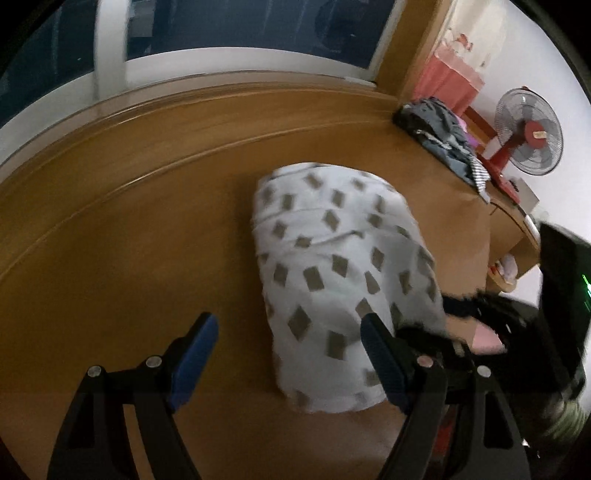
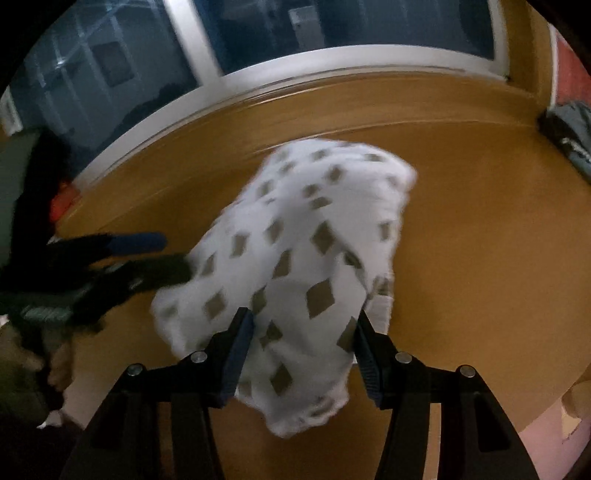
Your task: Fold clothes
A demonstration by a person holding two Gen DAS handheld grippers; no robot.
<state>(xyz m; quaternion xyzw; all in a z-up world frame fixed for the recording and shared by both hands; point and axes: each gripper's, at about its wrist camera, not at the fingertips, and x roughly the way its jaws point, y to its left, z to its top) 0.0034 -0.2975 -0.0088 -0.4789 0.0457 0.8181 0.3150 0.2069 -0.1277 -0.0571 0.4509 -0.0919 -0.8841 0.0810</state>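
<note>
Both jaws gape, the patterned cloth bunched between the right pair.

The folded garment lies on the bench, about mid-surface. A window runs behind the bench's far edge. A pile of clothes sits at the far right corner, with a fan beyond it. The left gripper hangs over the garment's left edge; the right gripper straddles its near end.

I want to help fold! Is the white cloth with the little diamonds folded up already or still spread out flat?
Folded up. The white cloth lies on the wooden table as a compact bundle with layers overlapping, not spread flat. Whether the folding is finished, I cannot tell.
</note>
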